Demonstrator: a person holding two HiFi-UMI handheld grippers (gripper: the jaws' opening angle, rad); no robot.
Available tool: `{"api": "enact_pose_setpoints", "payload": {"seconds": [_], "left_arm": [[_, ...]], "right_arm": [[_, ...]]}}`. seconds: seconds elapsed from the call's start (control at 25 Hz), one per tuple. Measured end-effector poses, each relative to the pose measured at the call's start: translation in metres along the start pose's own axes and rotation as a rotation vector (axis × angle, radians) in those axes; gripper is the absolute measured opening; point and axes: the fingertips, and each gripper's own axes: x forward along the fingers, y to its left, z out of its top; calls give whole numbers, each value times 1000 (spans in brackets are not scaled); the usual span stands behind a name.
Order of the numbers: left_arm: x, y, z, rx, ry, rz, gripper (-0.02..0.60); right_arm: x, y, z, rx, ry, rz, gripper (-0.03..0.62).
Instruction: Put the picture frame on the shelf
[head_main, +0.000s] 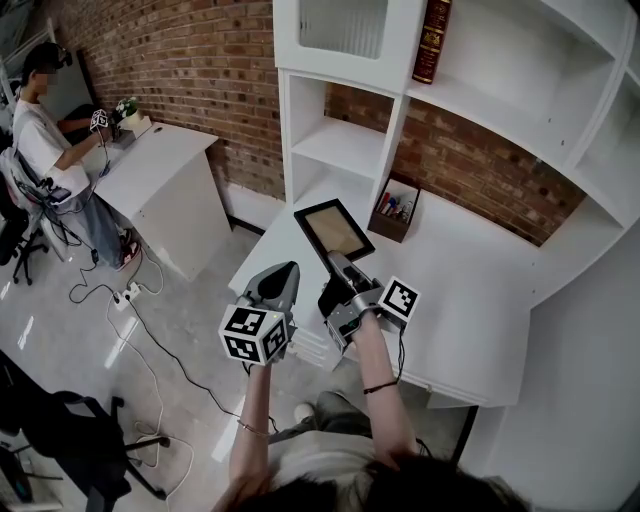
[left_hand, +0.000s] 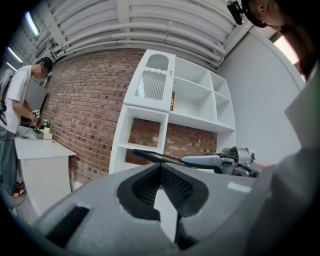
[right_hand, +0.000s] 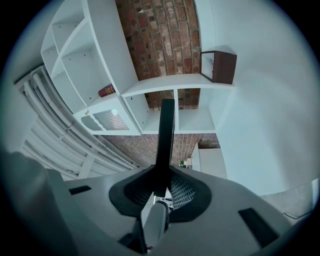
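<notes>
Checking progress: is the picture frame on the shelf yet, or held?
Held, not shelved: the right gripper clamps the picture frame by its edge, in front of the shelf.

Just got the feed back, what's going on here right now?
A person holds a gripper in each hand. The right gripper has its fingers clamped on the edge of the picture frame, held roughly flat above the white desk before the shelf. The left gripper is shut and empty beside it. The frame is not yet on the shelf.
</notes>
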Motion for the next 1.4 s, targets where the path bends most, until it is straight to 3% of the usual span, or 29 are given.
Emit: {"api": "enact_pose_setpoints", "payload": {"seconds": [0.92,1.4], "left_arm": [[119,41,22,8,-10,-29,11],[150,54,24,10,-6,-28,11]], "right_arm": [[89,-5,78,-15,27,19,71],[111,-4,101,-13,35,42,71]]}}
